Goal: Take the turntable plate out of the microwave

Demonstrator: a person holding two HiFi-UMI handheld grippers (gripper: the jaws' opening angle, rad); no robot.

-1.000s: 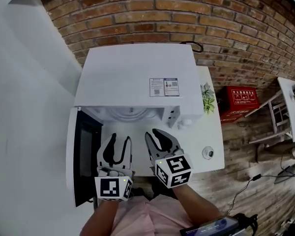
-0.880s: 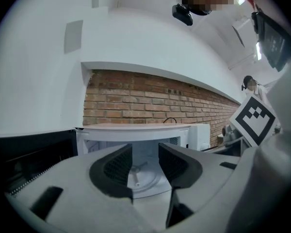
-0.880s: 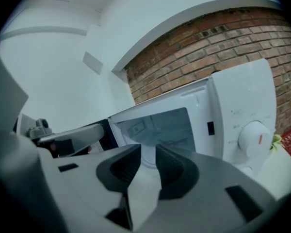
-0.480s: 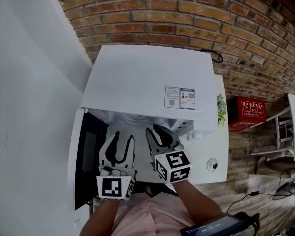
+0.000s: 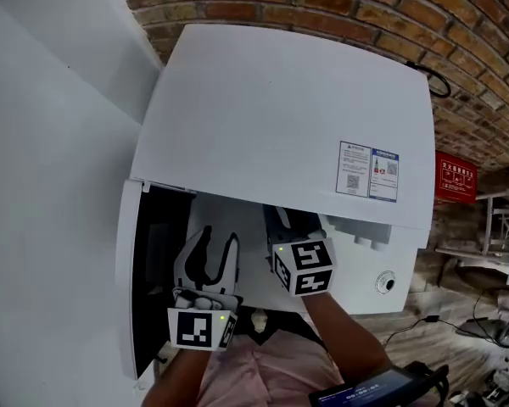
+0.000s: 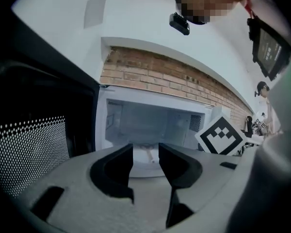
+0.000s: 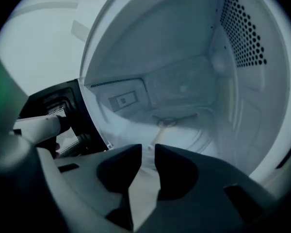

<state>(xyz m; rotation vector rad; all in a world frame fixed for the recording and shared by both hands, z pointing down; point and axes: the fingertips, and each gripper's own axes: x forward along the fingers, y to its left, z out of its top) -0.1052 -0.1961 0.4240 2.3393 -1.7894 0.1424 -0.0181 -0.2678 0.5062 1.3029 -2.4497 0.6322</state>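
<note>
The white microwave (image 5: 280, 117) stands with its door (image 5: 148, 270) swung open to the left. Its clear glass turntable plate (image 7: 199, 130) lies flat on the cavity floor, over the roller ring hub (image 7: 169, 122). My right gripper (image 7: 148, 152) reaches into the cavity mouth, just before the plate's near rim. Its jaws have just been closing and stand narrowly open with nothing pressed between them. In the head view only its marker cube (image 5: 304, 267) shows; the fingertips are hidden under the microwave top. My left gripper (image 5: 219, 241) is open and empty in front of the cavity, beside the door.
A brick wall (image 5: 322, 7) runs behind the microwave and a white wall lies to the left. The door's mesh window (image 6: 29, 149) is close on the left gripper's left. A red box (image 5: 455, 179) sits at the right, and a small round fitting (image 5: 384, 281) on the white table.
Both grippers have moved forward and down toward the open cavity. The right gripper's tips have gone under the microwave top. The head camera has come closer.
</note>
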